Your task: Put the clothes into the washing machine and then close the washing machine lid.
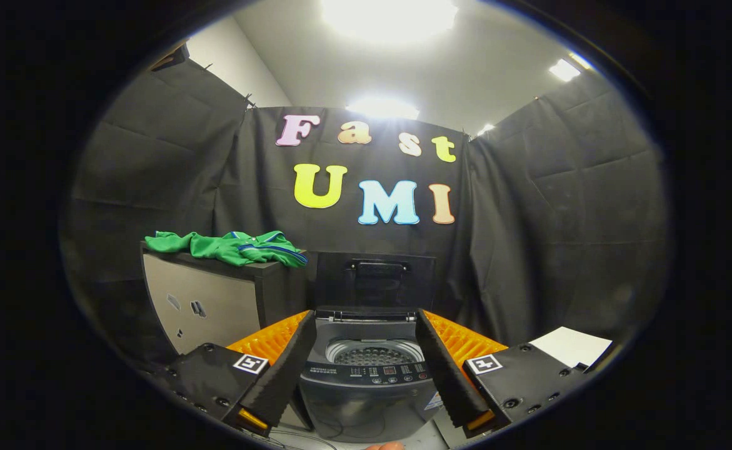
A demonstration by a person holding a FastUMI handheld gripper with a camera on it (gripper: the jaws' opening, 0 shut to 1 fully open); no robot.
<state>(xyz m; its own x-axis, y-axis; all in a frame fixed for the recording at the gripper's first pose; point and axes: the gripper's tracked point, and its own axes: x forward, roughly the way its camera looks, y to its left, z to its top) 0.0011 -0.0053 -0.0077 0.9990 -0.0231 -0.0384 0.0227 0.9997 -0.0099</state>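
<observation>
Clothes lie on a cabinet beside the washing machine; gripper level, spread wide, framing its open lid.

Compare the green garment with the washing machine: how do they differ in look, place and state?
The green garment is soft, crumpled and bright; the washing machine is rigid, boxy and dark grey. The garment lies on top of a cabinet, beyond the fingers and off to one side; the machine stands lower, just ahead between the open gripper's fingers. The garment is outside the drum; the machine's lid stands raised. Both sit untouched.
</observation>
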